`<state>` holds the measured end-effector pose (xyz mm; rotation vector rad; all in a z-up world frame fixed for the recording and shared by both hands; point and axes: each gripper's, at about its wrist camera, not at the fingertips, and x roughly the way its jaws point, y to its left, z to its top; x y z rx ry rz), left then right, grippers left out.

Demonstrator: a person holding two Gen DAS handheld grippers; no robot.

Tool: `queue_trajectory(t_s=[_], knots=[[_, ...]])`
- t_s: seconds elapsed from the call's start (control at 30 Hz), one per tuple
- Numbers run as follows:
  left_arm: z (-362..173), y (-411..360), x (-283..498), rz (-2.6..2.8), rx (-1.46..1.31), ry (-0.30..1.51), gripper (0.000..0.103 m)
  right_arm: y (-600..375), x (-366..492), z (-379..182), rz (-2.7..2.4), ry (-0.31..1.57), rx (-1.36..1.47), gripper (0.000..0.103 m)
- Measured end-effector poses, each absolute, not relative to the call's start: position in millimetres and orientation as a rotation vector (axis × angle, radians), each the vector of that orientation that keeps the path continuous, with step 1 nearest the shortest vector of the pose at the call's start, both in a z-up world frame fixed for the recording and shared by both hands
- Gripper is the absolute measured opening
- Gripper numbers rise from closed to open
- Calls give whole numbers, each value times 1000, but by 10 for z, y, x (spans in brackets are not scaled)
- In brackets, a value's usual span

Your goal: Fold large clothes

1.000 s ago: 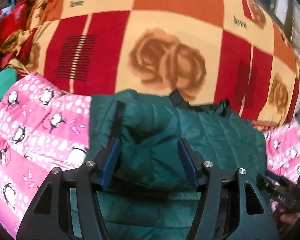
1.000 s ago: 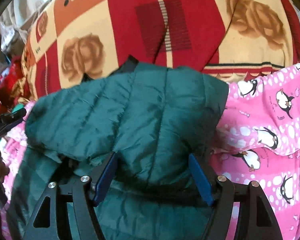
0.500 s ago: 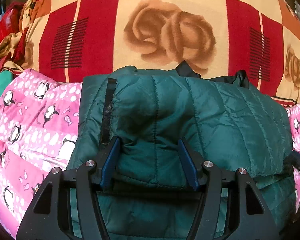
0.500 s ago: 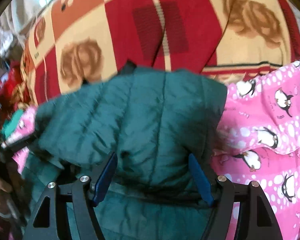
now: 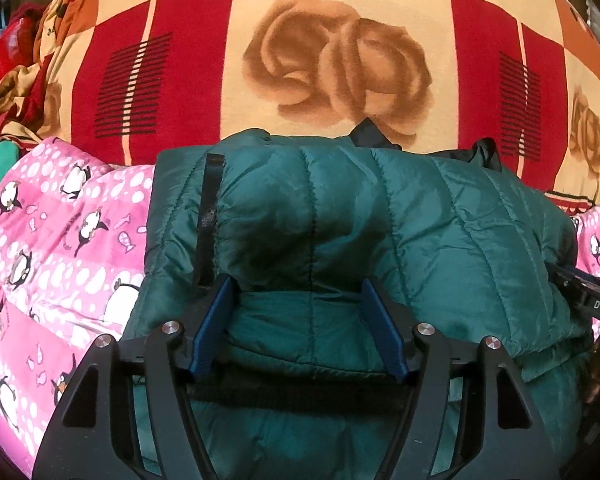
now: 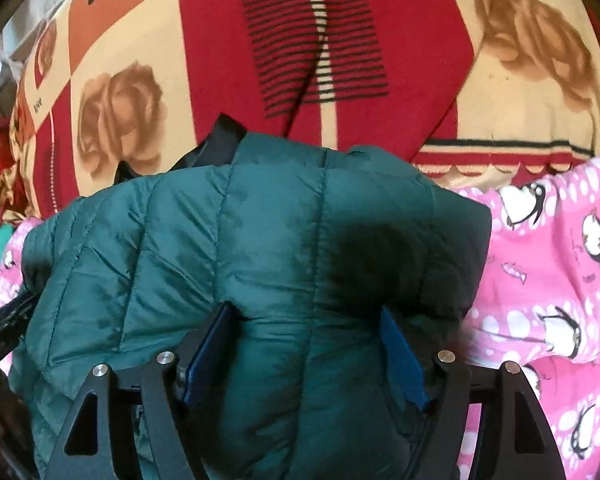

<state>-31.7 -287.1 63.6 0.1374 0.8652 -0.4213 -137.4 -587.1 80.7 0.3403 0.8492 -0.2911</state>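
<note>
A dark green quilted puffer jacket (image 5: 440, 216) lies folded over on the bed, its puffy folded edge facing me. My left gripper (image 5: 298, 292) has its blue fingers wide apart, one on each side of a bulge of the jacket's left part. In the right wrist view the same jacket (image 6: 228, 248) fills the middle. My right gripper (image 6: 304, 320) is also wide apart, its fingers straddling the jacket's right part. The fingertips of both are partly sunk under the fold. A black collar (image 6: 220, 140) sticks out at the far edge.
A pink penguin-print blanket (image 5: 52, 248) lies under the jacket and shows in the right wrist view (image 6: 560, 280). A red, cream and orange rose-pattern blanket (image 5: 332, 60) covers the bed beyond. Red clothes (image 5: 8, 52) are piled at far left. The other gripper's tip (image 5: 592, 300) shows at right.
Both grippers have moved forward and lower with the jacket's folded part, which now lies further over the rest of the jacket. The finger spacing has not changed.
</note>
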Motion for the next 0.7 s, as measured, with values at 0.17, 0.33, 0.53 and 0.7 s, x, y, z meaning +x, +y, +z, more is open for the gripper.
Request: queue_trajectory(t_s=[0.17, 0.33, 0.53, 0.7], knots=[[632, -2892, -319, -416, 146, 854, 68, -5726, -1591, 1113, -257, 782, 368, 72], [634, -2910, -326, -406, 149, 846, 68, -5333, -1559, 1212, -142, 780, 322, 72], [634, -2921, -334, -400, 155, 833, 69, -5148, -1174, 852, -198, 852, 257, 74], [633, -2926, -335, -397, 161, 830, 69, -5246, -1294, 982, -175, 859, 296, 74]])
